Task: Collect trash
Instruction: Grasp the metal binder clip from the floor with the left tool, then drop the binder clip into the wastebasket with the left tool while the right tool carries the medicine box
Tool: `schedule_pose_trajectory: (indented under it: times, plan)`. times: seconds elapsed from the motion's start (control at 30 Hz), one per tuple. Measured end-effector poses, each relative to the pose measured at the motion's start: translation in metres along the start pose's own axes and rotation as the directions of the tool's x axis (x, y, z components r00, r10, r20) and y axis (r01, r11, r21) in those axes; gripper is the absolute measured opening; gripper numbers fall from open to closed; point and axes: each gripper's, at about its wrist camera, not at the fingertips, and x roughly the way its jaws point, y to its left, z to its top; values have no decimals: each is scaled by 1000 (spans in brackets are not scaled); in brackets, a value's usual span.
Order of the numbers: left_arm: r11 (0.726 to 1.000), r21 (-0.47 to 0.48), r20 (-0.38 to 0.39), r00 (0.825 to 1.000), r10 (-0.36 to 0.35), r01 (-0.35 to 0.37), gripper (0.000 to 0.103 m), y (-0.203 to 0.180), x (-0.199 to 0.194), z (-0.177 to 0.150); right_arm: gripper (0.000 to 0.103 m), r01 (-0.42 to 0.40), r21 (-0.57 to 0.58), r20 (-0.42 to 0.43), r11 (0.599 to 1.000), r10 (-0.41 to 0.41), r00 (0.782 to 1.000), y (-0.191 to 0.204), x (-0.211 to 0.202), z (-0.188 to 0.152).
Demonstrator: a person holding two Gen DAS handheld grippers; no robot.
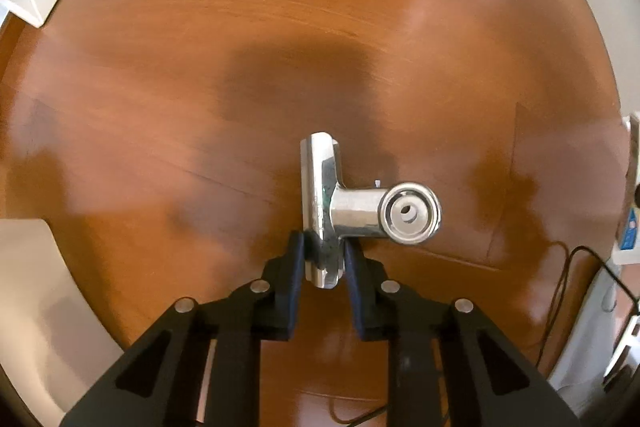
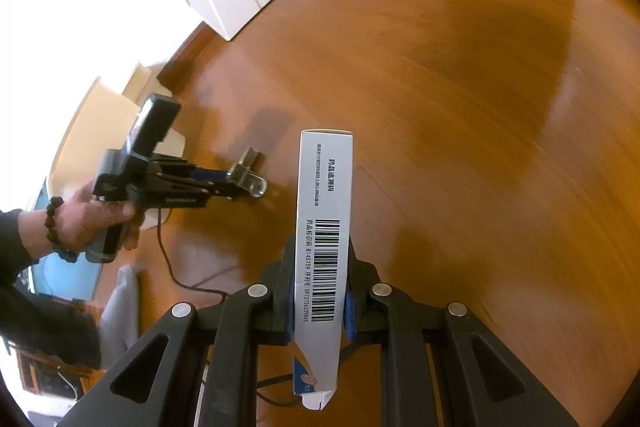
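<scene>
Chrome and mirror-smooth, a metal bulldog clip (image 1: 344,211) lies at frame centre on the glossy wooden floor (image 1: 200,67) in the left wrist view, its flat jaw bar pinched between the left gripper (image 1: 325,247)'s dark pads and its round holed handle pointing right. In the right wrist view, the right gripper (image 2: 320,267) clamps a slim white cardboard box (image 2: 324,227) with a printed barcode, upright at lower centre; at middle left a hand (image 2: 92,219) wearing a beaded bracelet holds the other gripper on the clip.

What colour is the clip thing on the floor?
Shiny silver metal. The clip shows best in the left wrist view.
</scene>
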Motion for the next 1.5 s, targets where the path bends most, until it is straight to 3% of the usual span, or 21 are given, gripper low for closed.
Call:
schedule_pose_trajectory:
  times: [0.2,0.37,0.57,0.77,0.9,1.0,1.17,1.3,1.43,1.5]
  plan:
    - [1000,9,52,998,-18,18,19,-8,-14,-12,19,3,31,15,1000,-4,1000,0,-1,2]
    - [993,-108,159,987,-33,50,18,8,-67,-31,19,8,0,28,1000,-8,1000,11,-7,13]
    - [991,-126,241,971,-7,38,18,17,-117,-55,19,12,2,65,1000,-12,998,29,-15,31]
    - [985,-169,304,953,17,36,18,13,-169,-79,19,33,-88,43,996,-29,999,69,-28,49]
    - [975,-219,378,925,50,37,18,28,-243,-104,19,17,-107,78,994,-9,997,107,-67,73]
    - [962,-272,438,894,98,28,18,50,-309,-129,19,20,-167,114,986,-1,993,147,-101,92]
    - [922,-386,485,850,206,-3,18,101,-398,-187,19,9,-272,144,962,31,989,222,-151,117]
    - [896,-442,447,856,258,-40,18,146,-416,-214,19,5,-364,145,931,51,988,286,-184,132]
    - [862,-507,419,868,267,-21,19,179,-405,-216,19,-2,-417,145,909,68,987,331,-204,135]
    - [845,-534,380,885,270,-28,20,185,-399,-211,19,-14,-439,138,898,83,987,355,-210,135]
